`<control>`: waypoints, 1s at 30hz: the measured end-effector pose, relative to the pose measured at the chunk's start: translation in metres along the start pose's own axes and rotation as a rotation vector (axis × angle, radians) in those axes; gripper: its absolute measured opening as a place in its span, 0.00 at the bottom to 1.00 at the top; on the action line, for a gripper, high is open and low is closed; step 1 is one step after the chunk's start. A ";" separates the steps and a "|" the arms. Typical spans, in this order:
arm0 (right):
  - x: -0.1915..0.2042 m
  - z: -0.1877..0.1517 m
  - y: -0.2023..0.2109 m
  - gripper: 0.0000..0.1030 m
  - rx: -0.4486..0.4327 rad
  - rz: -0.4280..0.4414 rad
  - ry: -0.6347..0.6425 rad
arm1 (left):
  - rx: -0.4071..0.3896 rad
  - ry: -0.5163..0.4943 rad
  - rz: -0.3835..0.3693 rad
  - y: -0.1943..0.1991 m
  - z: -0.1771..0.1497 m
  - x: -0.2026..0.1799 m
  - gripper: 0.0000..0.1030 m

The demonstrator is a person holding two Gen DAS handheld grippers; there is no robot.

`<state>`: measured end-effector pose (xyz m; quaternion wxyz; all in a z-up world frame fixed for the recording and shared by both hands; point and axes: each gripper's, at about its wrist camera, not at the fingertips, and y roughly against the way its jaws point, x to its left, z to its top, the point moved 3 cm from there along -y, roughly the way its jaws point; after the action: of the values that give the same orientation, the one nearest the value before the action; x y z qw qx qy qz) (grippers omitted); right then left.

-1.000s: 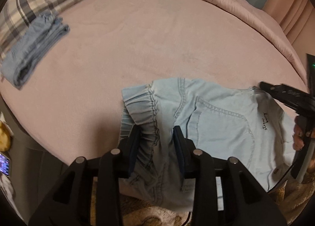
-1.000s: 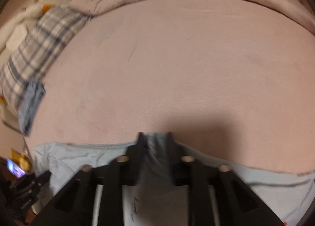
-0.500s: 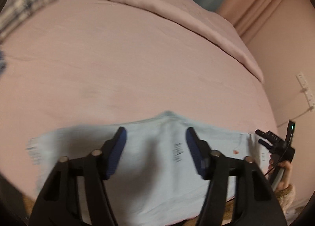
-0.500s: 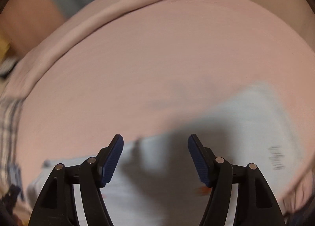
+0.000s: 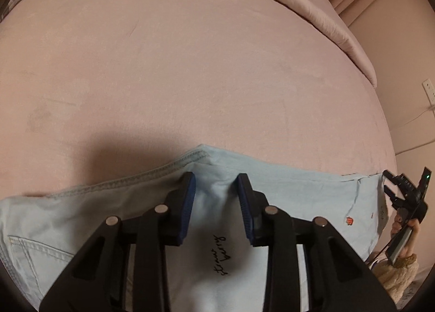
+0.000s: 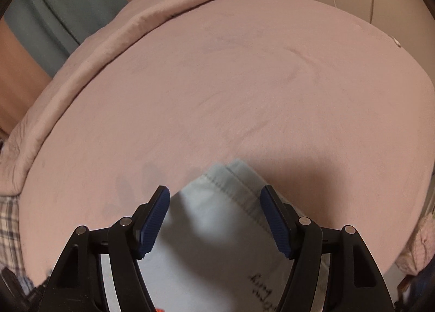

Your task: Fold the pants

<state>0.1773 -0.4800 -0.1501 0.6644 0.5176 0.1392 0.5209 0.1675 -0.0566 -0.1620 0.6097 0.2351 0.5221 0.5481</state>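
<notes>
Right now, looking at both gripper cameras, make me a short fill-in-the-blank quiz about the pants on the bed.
1. The pants are light ____ in colour.
2. They lie on a bed sheet coloured ____.
3. The fingers of the left gripper and the right gripper stand ____, with nothing clamped between them.
4. The handwriting-style lettering on the pants is ____ in colour.

Missing words: blue; pink; open; black
</notes>
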 end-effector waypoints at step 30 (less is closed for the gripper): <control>-0.071 -0.010 0.072 0.50 -0.138 -0.078 -0.036 | -0.016 -0.105 0.018 0.040 -0.049 -0.019 0.47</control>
<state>0.1008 -0.5393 -0.1192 0.7207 0.4739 0.1110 0.4936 0.1097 -0.0767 -0.1376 0.6333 0.2633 0.4827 0.5446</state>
